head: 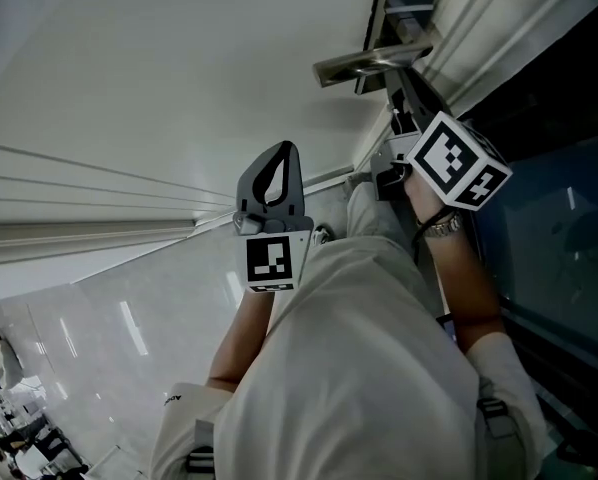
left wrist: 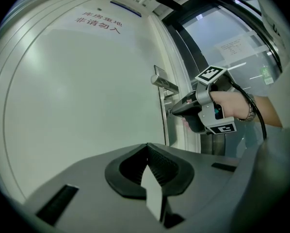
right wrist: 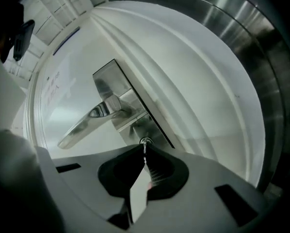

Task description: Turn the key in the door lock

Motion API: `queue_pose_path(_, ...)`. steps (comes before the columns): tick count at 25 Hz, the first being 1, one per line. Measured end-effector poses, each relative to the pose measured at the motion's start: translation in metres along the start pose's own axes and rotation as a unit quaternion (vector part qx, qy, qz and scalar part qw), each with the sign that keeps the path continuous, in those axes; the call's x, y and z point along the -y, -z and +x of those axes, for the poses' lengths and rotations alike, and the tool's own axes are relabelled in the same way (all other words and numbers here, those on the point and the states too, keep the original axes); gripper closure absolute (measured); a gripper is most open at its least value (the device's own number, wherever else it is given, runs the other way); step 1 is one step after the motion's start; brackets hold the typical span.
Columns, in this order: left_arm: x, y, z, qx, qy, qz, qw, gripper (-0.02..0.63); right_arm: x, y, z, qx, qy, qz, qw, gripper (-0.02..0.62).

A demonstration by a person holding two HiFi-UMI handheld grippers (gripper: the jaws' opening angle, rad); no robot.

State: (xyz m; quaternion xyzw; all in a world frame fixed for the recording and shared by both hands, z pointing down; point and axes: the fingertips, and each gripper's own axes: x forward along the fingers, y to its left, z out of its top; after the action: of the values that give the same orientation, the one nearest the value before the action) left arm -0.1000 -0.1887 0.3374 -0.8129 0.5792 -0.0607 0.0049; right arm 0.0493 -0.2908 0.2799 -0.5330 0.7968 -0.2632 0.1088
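The left gripper (left wrist: 147, 149) is held well apart from the lock, its jaws brought together with nothing between them. The right gripper (right wrist: 145, 155) is set close against the door, its jaws closed narrowly on the key (right wrist: 144, 148). The key is seated in the lock cylinder (right wrist: 145, 141). Above the cylinder, on the same metal plate (right wrist: 117, 89), the lever handle (right wrist: 87, 123) is mounted. Beyond these the white door (right wrist: 193, 76) is seen, with lettering (left wrist: 99, 23) printed near its top.
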Motion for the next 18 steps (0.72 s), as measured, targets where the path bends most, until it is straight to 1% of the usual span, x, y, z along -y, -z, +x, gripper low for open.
queue_pose_path(4,-0.0015,0.0004,-0.0023,0.001,-0.004,0.000,1.0000,0.597,0.0014,0.0004,-0.0003,0.005,-0.003,0.051,0.999,0.583)
queue_pose_path(7,-0.0030,-0.0002,-0.0044,0.001,-0.007,-0.001,1.0000,0.597,0.0014,0.0000,-0.0011,0.009,-0.011,0.106,0.994,0.583)
queue_pose_path(11,-0.0030,0.0004,-0.0057,0.000,-0.007,0.000,1.0000,0.597,0.0015,-0.0006,-0.0016,0.014,-0.024,0.183,0.983,0.583)
queue_pose_path(15,-0.0015,-0.0001,-0.0051,0.001,-0.004,0.000,1.0000,0.597,0.0017,0.0004,-0.0018,0.012,-0.032,0.254,0.967,0.583)
queue_pose_path(17,-0.0009,-0.0005,-0.0052,0.002,-0.002,0.000,1.0000,0.597,0.0012,0.0011,-0.0019,0.011,-0.033,0.275,0.961,0.583)
queue_pose_path(18,-0.0005,-0.0002,-0.0050,0.002,-0.002,0.000,1.0000,0.597,0.0013,0.0012,-0.0017,0.011,-0.034,0.276,0.961,0.583)
